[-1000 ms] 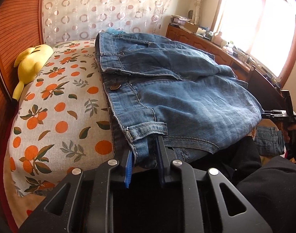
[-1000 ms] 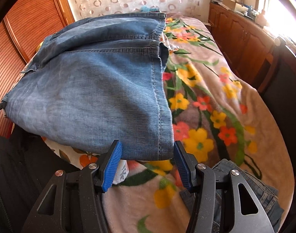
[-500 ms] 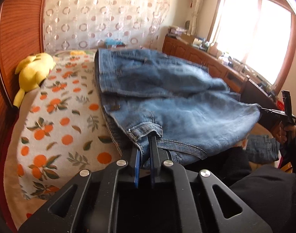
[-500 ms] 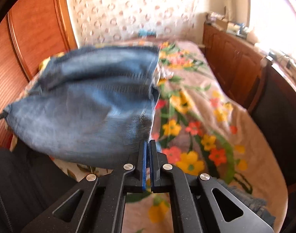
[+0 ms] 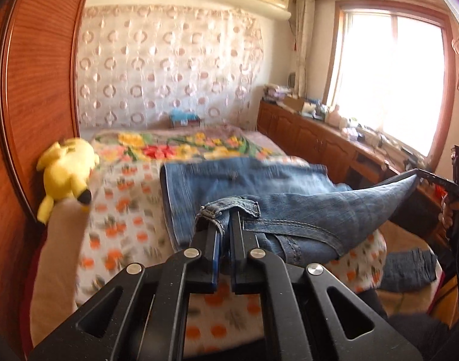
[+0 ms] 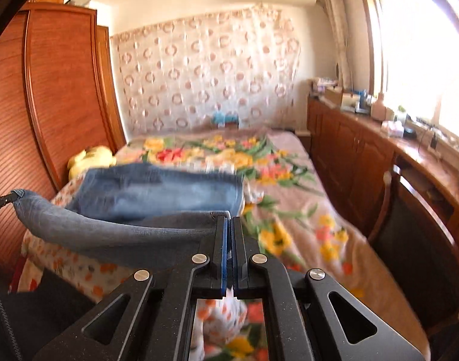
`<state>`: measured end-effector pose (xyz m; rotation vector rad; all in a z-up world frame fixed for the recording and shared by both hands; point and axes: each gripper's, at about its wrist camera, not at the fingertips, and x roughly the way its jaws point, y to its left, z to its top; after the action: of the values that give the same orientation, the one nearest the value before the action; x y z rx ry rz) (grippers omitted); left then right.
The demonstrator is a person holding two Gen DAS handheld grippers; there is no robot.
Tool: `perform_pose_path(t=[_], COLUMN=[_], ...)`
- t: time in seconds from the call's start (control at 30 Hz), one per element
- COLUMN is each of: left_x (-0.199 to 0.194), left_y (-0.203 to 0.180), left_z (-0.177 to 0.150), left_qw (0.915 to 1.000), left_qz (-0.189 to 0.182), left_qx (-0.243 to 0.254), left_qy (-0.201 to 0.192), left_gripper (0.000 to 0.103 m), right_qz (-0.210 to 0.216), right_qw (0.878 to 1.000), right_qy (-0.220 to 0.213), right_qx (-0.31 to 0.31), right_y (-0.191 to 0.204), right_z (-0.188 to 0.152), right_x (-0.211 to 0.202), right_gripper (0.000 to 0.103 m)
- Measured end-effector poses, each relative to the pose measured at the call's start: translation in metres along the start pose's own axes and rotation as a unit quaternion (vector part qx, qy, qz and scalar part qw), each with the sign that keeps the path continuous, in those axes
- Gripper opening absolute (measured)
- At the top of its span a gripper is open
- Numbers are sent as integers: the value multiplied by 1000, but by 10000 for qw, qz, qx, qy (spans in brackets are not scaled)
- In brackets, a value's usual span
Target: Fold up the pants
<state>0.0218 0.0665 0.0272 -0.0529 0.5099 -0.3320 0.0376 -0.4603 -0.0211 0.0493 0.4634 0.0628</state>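
Blue jeans (image 5: 289, 207) hang stretched between both grippers above the near end of the bed, their far part still resting on the cover. My left gripper (image 5: 225, 219) is shut on the waistband at a belt loop. My right gripper (image 6: 229, 221) is shut on the other corner of the near denim edge (image 6: 124, 231). In the left wrist view the right gripper (image 5: 422, 177) shows at the far right, pinching the cloth. In the right wrist view the left gripper's tip (image 6: 1, 201) holds the fabric at the far left.
A yellow plush toy (image 5: 67, 174) lies by the wooden headboard (image 5: 34, 105). The bed has an orange-print sheet (image 5: 121, 219) and a floral blanket (image 6: 289, 195). A second denim piece (image 5: 410, 267) lies at the bed's right edge. A wooden cabinet (image 6: 365, 156) runs under the window.
Both grippers closed on the near edge of the jeans and rose, lifting that edge off the bed. The views tilted up, showing more of the room.
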Motion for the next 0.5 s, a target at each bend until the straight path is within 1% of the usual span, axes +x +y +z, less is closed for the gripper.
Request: perform_pose_path(t=[0.1,0.23,0.33,0.37,0.47,0.5], left_x=[17,47,74,80,112,127], left_y=[8,21,35,37,48,55], left_z=[30,63,85,87,97,101], left_qw=[9997,9992,9989,9988,9986,9985], left_qz=[156,300,410,425,493,510], left_qx=[76,113,154,164,196,185], left_qy=[-171,-220,-195,-175,-22,82], left_gripper=[6,6,6,6,6,6], right_qz=[-4,-136,-251,-297,-386,-439], right_qw=[9996,9991,9992,9992,9992,9990], right_qy=[-248,-357,-306,-272,-82,14], right_qx=[126,164,101,57,15,-1], right_y=[2,8,15,17,22,22], right_z=[25,55,72,76,78,78], right_x=[13,49,80,91,129,142], right_gripper=[2,2,2,2,2,2])
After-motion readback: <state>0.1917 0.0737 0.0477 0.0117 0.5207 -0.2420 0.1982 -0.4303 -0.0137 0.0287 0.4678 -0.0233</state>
